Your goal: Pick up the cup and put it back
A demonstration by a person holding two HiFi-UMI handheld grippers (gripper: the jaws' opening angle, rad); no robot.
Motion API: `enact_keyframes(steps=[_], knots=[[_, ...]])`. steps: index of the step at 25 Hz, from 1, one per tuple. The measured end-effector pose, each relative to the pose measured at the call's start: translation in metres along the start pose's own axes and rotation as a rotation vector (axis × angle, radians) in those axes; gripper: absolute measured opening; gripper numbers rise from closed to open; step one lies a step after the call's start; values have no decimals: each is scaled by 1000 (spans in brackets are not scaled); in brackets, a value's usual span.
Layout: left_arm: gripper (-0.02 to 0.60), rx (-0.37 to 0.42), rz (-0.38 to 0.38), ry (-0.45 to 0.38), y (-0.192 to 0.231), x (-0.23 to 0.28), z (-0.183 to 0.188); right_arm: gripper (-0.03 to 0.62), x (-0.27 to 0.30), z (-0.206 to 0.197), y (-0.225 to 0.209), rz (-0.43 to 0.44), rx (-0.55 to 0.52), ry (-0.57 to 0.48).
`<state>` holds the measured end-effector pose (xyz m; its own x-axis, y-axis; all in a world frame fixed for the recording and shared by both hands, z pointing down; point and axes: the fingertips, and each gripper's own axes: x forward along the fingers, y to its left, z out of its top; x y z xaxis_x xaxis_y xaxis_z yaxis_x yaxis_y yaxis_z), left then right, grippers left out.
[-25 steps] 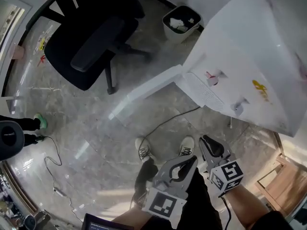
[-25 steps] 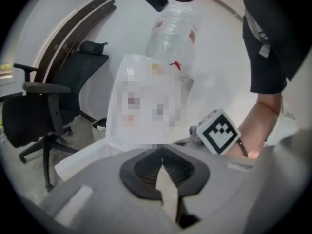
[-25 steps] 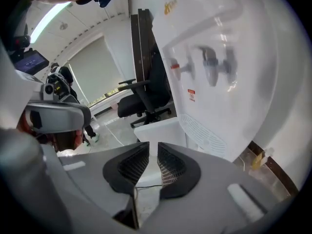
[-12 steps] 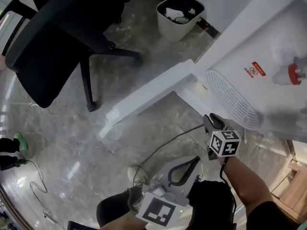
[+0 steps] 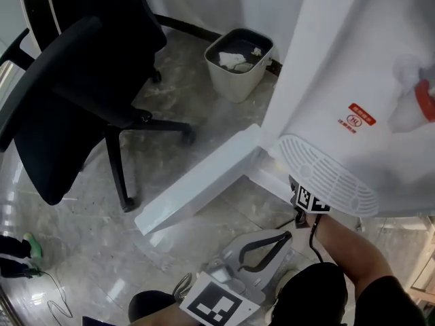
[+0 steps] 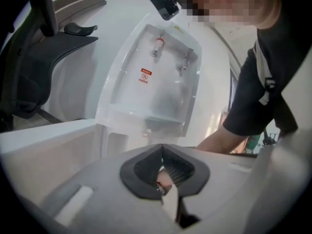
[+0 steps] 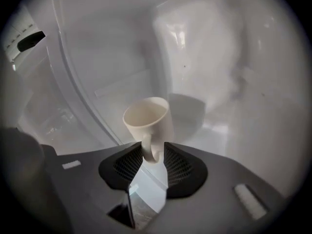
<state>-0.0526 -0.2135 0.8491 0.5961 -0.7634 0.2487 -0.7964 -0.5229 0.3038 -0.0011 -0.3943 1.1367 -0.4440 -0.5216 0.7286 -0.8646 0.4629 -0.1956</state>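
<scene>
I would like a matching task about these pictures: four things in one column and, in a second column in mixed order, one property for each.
Column one
1. cup
2. office chair
3. waste bin
4. water dispenser

Column two
a. bears a red label
b. black
c. has a handle
d. holds crumpled paper

Pairs: 1-c, 2-b, 3-d, 4-a.

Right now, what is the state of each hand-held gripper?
Left hand-held gripper: closed, empty.
Right hand-held gripper: open, jaws have just been opening; the handle of the cup is between them.
</scene>
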Motion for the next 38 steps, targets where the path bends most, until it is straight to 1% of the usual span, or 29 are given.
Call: enact_keyframes(steps=[3, 4, 5, 7, 8, 11, 14, 16, 19, 21, 22, 24, 26, 28, 29, 31, 34, 36, 38], knots=[[3, 12, -18, -3, 12, 8, -3, 126, 5, -1, 1, 24, -46, 1], [3, 8, -15, 0, 16, 9, -5, 105, 6, -2, 1, 30, -61, 2], [3, -1, -10, 6, 19, 10, -7, 101, 7, -3, 1, 34, -77, 2], [3, -30, 3, 13, 25, 9, -12, 64, 8, -4, 2, 42, -104, -1], [3, -42, 7, 14, 26, 9, -15, 57, 8, -3, 2, 45, -115, -6], [3, -47, -3, 20, 25, 6, -15, 54, 1, 2, 6, 53, -138, -38], [3, -60, -2, 9, 23, 2, -10, 51, -17, 6, 17, 83, -180, -68], [3, -112, 22, -2, 22, -5, -6, 51, -32, 0, 25, 105, -207, -41], [3, -228, 61, -41, 12, -20, 13, 49, -63, -9, 42, 135, -247, 17], [3, -253, 92, -62, 2, -33, 25, 49, -94, -6, 63, 165, -264, 34], [3, -262, 119, -61, -2, -40, 28, 49, -111, -5, 75, 184, -266, 45], [3, -296, 188, -35, -10, -58, 28, 49, -149, -1, 98, 223, -262, 73], [3, -311, 226, 2, -24, -76, 32, 49, -193, 8, 117, 257, -253, 97], [3, -294, 224, 38, -45, -95, 49, 49, -235, 20, 133, 279, -244, 113], [3, -302, 219, 49, -55, -105, 60, 49, -256, 28, 140, 286, -238, 119], [3, -344, 218, 55, -71, -125, 87, 49, -296, 47, 153, 291, -222, 124], [3, -372, 223, 57, -95, -151, 138, 49, -359, 87, 174, 295, -198, 111], [3, -362, 205, 60, -110, -163, 174, 49, -398, 119, 189, 300, -187, 81], [3, -318, 172, 46, -119, -172, 208, 49, -428, 156, 206, 305, -194, 20]])
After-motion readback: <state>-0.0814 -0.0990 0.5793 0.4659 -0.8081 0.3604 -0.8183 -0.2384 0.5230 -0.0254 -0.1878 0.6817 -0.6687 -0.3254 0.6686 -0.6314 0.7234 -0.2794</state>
